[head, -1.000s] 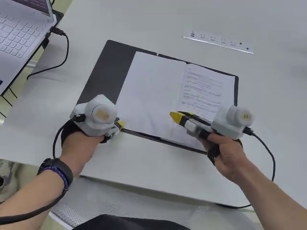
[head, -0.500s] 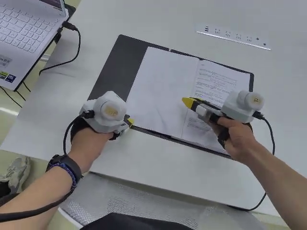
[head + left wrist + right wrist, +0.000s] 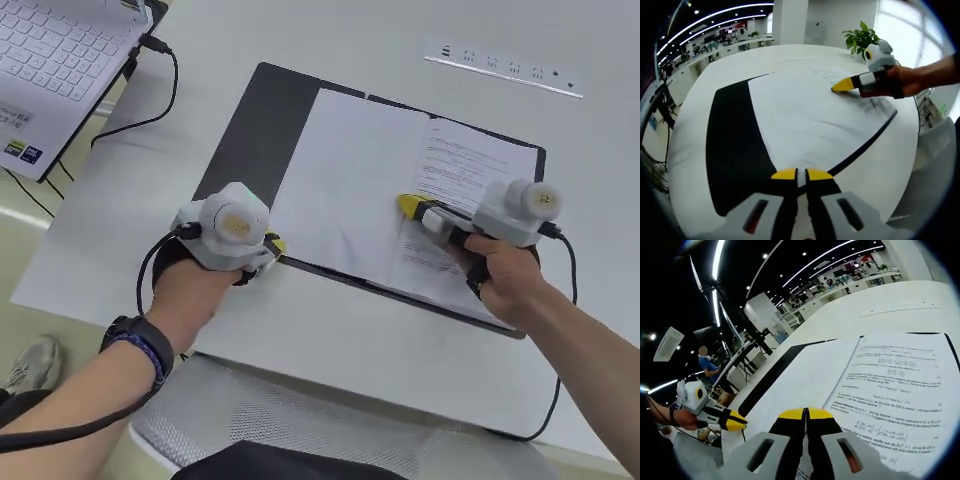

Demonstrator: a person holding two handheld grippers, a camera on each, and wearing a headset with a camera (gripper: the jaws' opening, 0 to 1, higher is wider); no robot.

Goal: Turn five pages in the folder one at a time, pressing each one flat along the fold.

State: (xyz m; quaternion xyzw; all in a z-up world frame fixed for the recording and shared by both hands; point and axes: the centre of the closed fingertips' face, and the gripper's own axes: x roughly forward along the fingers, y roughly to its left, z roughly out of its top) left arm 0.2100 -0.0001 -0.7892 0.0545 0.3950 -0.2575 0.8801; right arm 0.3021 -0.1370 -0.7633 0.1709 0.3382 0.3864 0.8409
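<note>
Right claw, shut and empty, sits on the lengthwise fold of the open black folder. Left claw, shut and empty, lies at the folder's near edge.

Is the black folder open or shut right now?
Open: the black folder lies spread flat on the white table, with a blank white page and a printed page facing up either side of the fold.

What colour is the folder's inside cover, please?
The folder cover is black, clearest in the head view.
</note>
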